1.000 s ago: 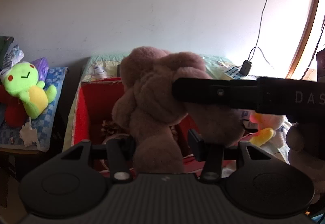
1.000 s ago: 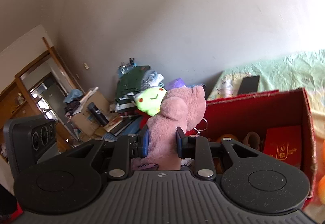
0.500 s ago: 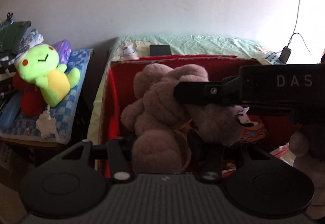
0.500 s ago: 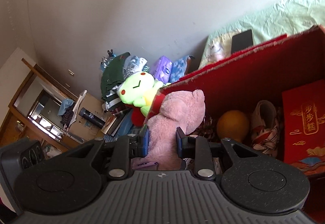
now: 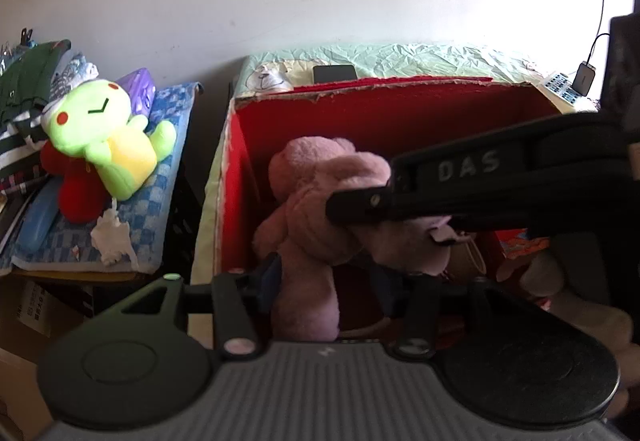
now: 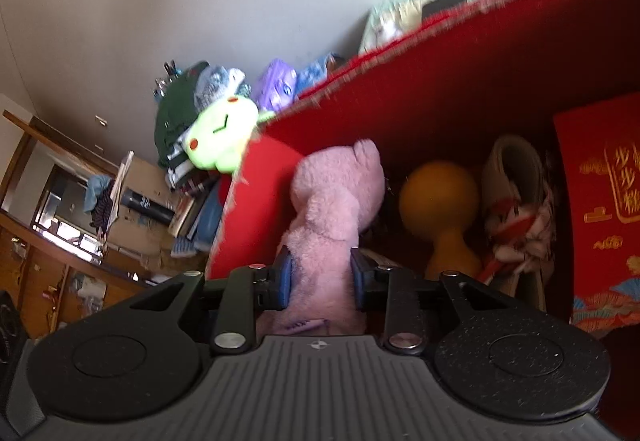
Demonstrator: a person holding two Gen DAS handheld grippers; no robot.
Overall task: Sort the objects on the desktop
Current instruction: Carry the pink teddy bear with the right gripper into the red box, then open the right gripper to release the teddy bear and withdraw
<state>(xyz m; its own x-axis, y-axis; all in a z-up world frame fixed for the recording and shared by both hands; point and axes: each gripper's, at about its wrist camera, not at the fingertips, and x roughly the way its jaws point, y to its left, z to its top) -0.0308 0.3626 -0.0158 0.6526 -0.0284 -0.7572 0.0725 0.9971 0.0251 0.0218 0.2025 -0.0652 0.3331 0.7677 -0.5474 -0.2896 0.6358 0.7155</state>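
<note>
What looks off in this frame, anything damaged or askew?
The red box has a ragged, torn top rim at its back edge. The pink plush toy, clamped by both the left gripper and the right gripper, hangs crumpled over the box. Nothing spilled.

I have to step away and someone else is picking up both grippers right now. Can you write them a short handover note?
Left gripper: shut on the pink plush toy, gripping a limb.
Right gripper: shut on the same toy, at another part.
The toy hangs inside the mouth of the red box, near its left wall, not yet released.
Already in the box: an orange gourd-shaped object, a red packet with gold lettering and a patterned bundle.
Left to do: lower the toy, open both grippers. The green plush sits outside on the side shelf.
</note>
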